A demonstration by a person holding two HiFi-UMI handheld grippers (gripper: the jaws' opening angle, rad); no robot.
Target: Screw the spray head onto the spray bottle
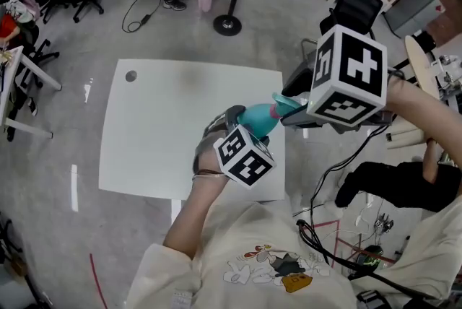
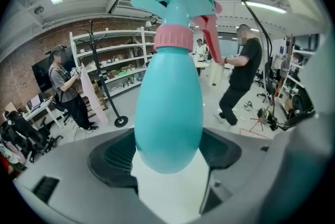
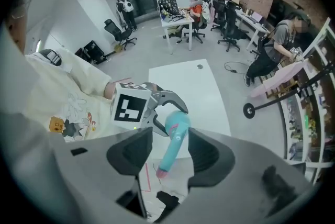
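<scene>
1. Clamped shut in the left tongs (image 2: 168, 150) by its round belly: the teal spray bottle (image 2: 168, 108), up in mid-air with the neck tilted up and away, most likely to give a steady base to turn against
2. Seated on the neck by a pink collar (image 2: 174, 37): the spray head (image 2: 175, 2), with a pink trigger (image 2: 212, 34) on its right side; cannot tell how far the thread is home
3. Standing apart on either side of that spray head, pads not pressing on it: the right tongs (image 3: 170, 150), pointing steeply down from above, well placed to take a fresh bite for another twist
4. Held well above the white table (image 1: 166, 127), over its near right part and close to the near edge, probably so that neither tongs nor trigger knocks the top during a turn
5. Seen on the table itself: only a small round hole (image 1: 131, 76) at the far left corner
6. Tight on the near side, close to the cream sweatshirt (image 1: 253, 250); tight on the right too, beside the right forearm and the cables (image 1: 317, 228) past the table edge
7. Open air to the left and far side, so best to swing that way
8. Worth watching: the trigger catching a right pad mid-turn, and the smooth belly slipping in the left pads
</scene>
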